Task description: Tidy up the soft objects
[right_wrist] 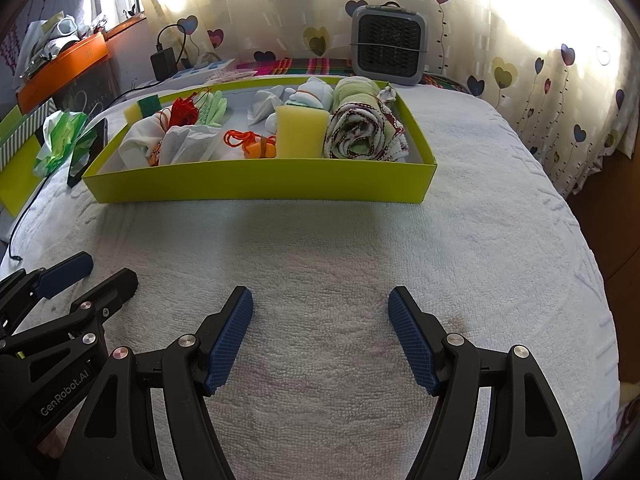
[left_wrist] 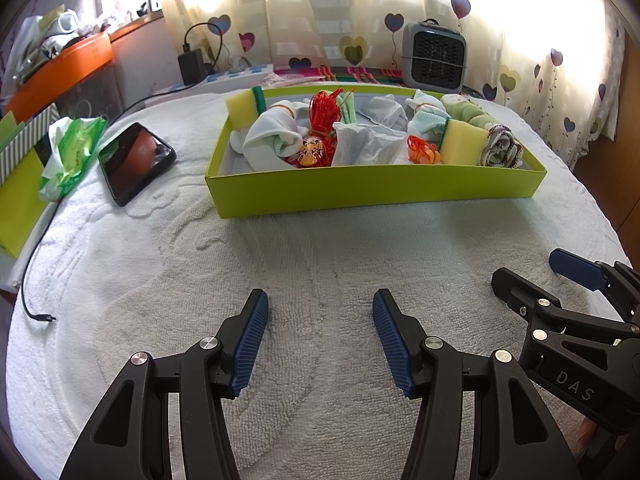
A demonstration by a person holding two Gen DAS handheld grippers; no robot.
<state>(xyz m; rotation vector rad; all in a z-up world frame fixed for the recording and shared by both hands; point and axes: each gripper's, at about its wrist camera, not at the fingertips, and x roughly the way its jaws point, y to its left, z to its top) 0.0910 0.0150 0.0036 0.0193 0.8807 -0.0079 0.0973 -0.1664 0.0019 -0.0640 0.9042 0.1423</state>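
Nearest, the left gripper (left_wrist: 320,304) and right gripper (right_wrist: 320,300) hovered side by side, spread wide and empty, over the white towel (left_wrist: 320,248), beyond which the green tray (right_wrist: 260,186) held sponges, rolled cloths and socks.

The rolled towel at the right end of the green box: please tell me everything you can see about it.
The rolled white terry towel with dark red trim and green patches lies on its side inside the shallow lime-green cardboard box, at its right end, spiral end facing the cameras. It looks soft and loosely wound. The yellow sponge block touches its left side. No gripper touches it.
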